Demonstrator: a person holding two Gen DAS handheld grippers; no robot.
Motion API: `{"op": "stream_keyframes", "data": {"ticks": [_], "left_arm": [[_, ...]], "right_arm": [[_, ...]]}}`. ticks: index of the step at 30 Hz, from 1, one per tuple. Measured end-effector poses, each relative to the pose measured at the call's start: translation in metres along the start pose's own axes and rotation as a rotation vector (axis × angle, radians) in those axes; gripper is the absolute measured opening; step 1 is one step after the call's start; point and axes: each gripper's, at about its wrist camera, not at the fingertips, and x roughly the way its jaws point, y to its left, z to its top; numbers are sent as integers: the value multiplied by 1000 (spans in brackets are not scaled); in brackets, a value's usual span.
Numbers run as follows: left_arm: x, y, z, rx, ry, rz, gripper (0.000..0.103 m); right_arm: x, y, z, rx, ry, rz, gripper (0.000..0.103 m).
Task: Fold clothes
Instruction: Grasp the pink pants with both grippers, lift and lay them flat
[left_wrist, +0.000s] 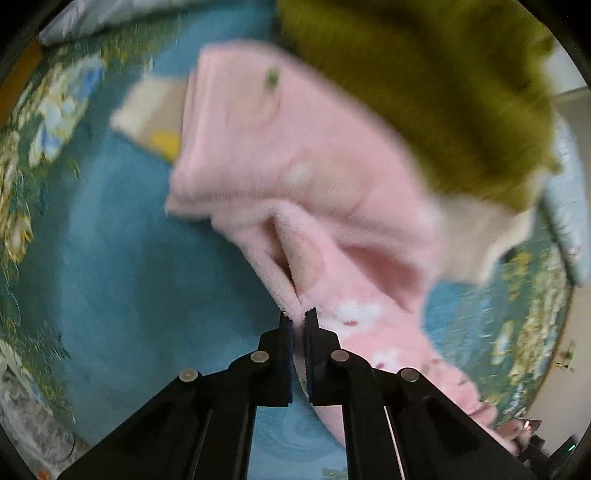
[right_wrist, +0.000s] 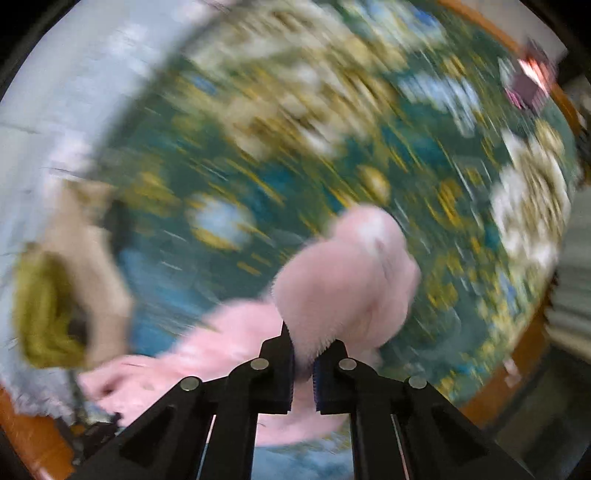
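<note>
A blue bedspread with a green-and-gold floral border (left_wrist: 122, 280) covers the whole work surface. On it lies the pink fluffy fleece garment with small white flower prints (left_wrist: 280, 147), partly doubled over, its far end tucked under an olive-green knitted garment (left_wrist: 424, 81) that sits beside a pale cream cloth (left_wrist: 476, 236). A smaller cream item with a yellow patch (left_wrist: 151, 118) lies just beside the pink one. The left gripper (left_wrist: 299, 317) has its black fingers pressed nearly together on a fleece edge, probably a hem gathered for folding. The right gripper (right_wrist: 304, 341) likewise pinches a pink fleece tuft (right_wrist: 347, 273), so the two hold separate points, likely to lift and spread the cloth evenly. The right view is badly blurred.
</note>
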Motion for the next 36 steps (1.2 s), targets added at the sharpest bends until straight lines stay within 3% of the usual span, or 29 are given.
{"op": "stream_keyframes", "data": {"ticks": [5,8,11,13,16,20,25,27,30,33,35,36], "left_arm": [[-135,4,-14,9,-269,-174,3],[-185,27,-41,67,-366,-237,4],[-158,36,-58,90,-305,-187,4],[-121,49,-74,78,-207,-114,4],[-58,74,-110,-30,-43,-34,3],[-15,112,-146,-201,125,5,3],[-11,95,-175,-112,159,39,4],[-10,80,-182,-53,168,72,4],[-12,63,-190,-14,185,89,7],[-16,61,-190,-45,189,51,9],[-14,62,-179,-63,185,39,21],[-16,62,-175,-74,177,32,24]], "right_arm": [[-104,48,15,-124,-240,227,7],[-135,45,0,-191,-304,264,7],[-95,15,-20,-174,-208,175,7],[-48,-13,-35,-112,-99,101,7],[16,-59,-63,-5,49,8,7],[36,-98,-75,82,94,-16,7],[34,-130,-74,37,52,-58,7],[46,-147,-80,60,95,-72,7],[48,-164,-89,101,100,15,8],[41,-169,-87,66,79,106,19],[36,-175,-85,49,53,120,45],[33,-182,-84,55,33,128,51]]}}
